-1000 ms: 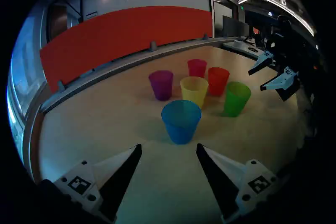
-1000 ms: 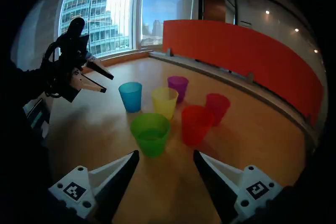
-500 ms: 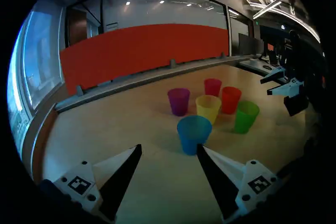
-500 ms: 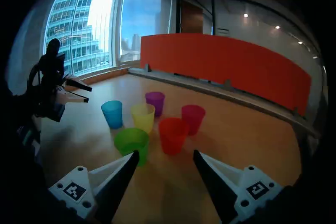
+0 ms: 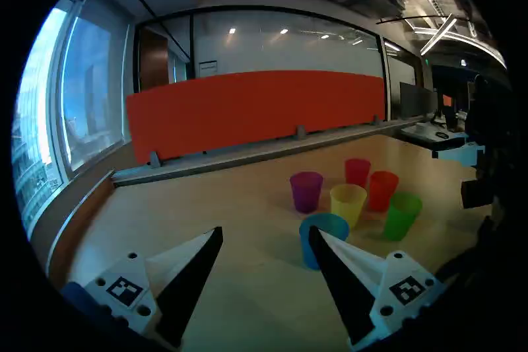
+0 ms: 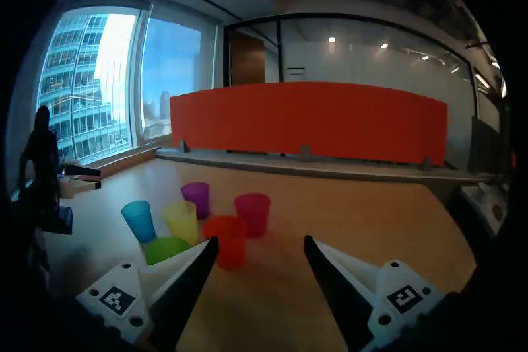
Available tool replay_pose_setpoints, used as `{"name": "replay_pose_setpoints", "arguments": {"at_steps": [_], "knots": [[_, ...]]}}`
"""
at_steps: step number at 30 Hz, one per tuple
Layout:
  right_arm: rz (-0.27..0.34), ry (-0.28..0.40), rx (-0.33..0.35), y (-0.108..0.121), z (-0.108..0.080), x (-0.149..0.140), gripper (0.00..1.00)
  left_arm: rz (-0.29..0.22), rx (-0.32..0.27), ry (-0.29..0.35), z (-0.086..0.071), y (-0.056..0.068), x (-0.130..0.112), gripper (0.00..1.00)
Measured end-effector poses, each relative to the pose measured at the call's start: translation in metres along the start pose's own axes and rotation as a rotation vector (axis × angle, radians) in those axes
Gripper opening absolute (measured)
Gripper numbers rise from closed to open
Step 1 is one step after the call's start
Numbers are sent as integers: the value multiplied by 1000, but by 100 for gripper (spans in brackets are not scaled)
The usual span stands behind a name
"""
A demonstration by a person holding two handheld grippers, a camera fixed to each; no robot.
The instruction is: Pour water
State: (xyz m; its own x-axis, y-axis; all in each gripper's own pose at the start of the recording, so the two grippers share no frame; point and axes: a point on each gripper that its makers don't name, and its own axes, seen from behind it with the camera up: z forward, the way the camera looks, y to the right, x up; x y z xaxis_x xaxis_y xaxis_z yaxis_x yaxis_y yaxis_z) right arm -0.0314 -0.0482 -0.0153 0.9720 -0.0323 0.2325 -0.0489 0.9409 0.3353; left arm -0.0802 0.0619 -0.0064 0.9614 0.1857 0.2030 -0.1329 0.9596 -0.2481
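Several coloured plastic cups stand in a cluster on the wooden table: blue, yellow, purple, pink, red and green. My left gripper is open and holds nothing; its right finger covers part of the blue cup. In the right gripper view, the right gripper is open and holds nothing, with the red cup and green cup just beyond its left finger. The blue cup, yellow cup, purple cup and pink cup stand farther off.
An orange partition runs along the table's far edge, with a glass wall behind it. Tall windows stand on one side. The other gripper shows at the right edge in the left gripper view and at the left edge in the right.
Both grippers have pulled back from the cups and tilted up, so the cups look smaller and lower. Both stay open.
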Motion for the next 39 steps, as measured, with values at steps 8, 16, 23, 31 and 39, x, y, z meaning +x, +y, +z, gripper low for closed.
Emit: {"name": "replay_pose_setpoints", "arguments": {"at_steps": [8, 16, 23, 31, 39], "knots": [[-9, 72, -150, 25, 0, 14, 99, -43, 93, 98, -3, -12, 19, 96], [9, 161, -264, 40, -4, 31, 99, -70, 174, 162, -8, -18, 30, 96], [-8, 189, -333, 53, -9, 35, 100, -90, 196, 186, -10, -22, 32, 96], [-22, 207, -365, 57, -13, 39, 99, -94, 228, 212, -13, -27, 37, 96], [11, 229, -373, 60, -19, 48, 99, -136, 270, 246, -17, -37, 35, 96]]}}
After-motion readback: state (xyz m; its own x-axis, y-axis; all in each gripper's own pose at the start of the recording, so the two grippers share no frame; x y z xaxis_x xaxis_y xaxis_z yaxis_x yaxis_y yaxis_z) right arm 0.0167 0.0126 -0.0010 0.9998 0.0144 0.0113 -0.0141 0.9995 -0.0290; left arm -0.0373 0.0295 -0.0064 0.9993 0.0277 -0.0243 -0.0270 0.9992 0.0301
